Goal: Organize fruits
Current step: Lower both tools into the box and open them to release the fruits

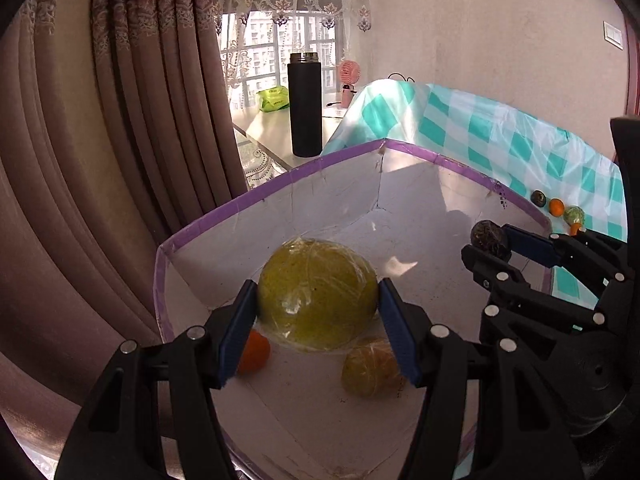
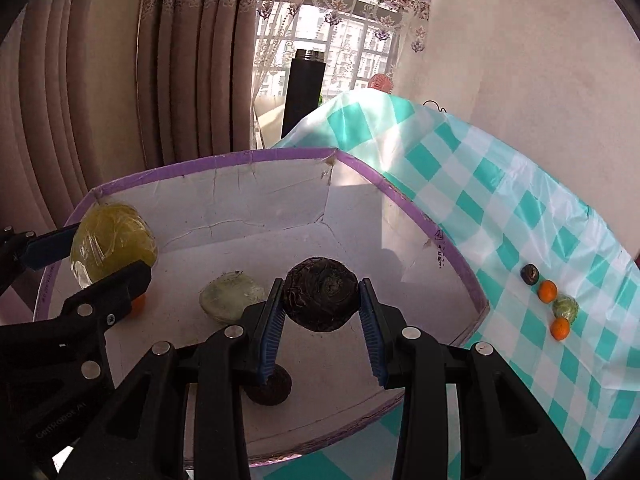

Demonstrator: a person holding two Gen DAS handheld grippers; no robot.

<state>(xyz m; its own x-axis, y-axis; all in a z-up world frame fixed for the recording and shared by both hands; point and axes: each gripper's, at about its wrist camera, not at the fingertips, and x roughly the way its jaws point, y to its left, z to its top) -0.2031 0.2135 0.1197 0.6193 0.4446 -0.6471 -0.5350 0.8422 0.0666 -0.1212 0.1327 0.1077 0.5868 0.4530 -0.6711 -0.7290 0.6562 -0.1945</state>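
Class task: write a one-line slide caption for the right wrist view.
Right gripper holds a dark wrinkled fruit over the purple-rimmed box; four small fruits wait on the checked cloth.

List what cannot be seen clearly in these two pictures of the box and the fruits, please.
- Small orange fruit in the white box: left wrist view, half hidden behind the left gripper finger.
- Dark fruit on the box floor: right wrist view, partly covered by the right gripper finger.
- Four small fruits on the checked cloth: too small to identify.
- Box's near wall: cut off by the grippers in both views.
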